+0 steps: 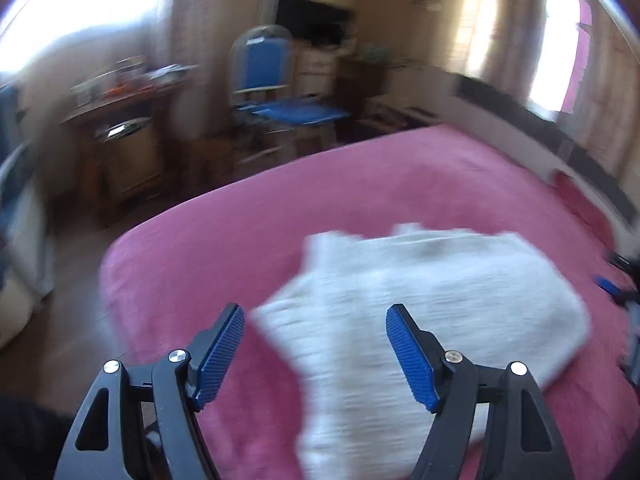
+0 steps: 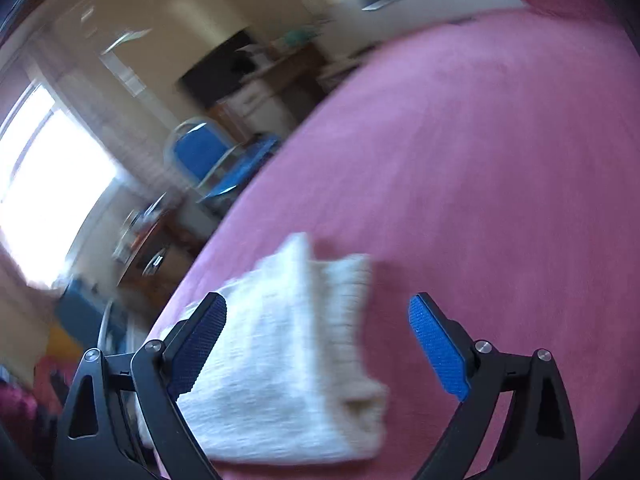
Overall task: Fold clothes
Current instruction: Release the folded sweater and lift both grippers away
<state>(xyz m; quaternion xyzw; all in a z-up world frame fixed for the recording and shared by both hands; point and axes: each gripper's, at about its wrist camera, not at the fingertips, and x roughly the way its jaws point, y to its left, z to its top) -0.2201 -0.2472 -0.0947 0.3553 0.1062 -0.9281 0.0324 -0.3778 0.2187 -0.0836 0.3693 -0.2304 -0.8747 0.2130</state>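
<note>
A white knitted garment (image 1: pixel 420 312) lies folded on the pink bed cover (image 1: pixel 280 220). My left gripper (image 1: pixel 316 354) is open and empty, held above the garment's near left part. In the right wrist view the same garment (image 2: pixel 288 360) lies on the pink cover (image 2: pixel 480 180). My right gripper (image 2: pixel 316 348) is open and empty above it, with the left finger over the cloth. Part of the right gripper (image 1: pixel 616 284) shows at the right edge of the left wrist view. Both views are blurred by motion.
A blue chair (image 1: pixel 276 92) stands beyond the bed's far edge, also visible in the right wrist view (image 2: pixel 212 160). A wooden table with clutter (image 1: pixel 120 96) is at the left. A white headboard (image 1: pixel 532 136) runs along the bed's right side. Wooden floor lies left of the bed.
</note>
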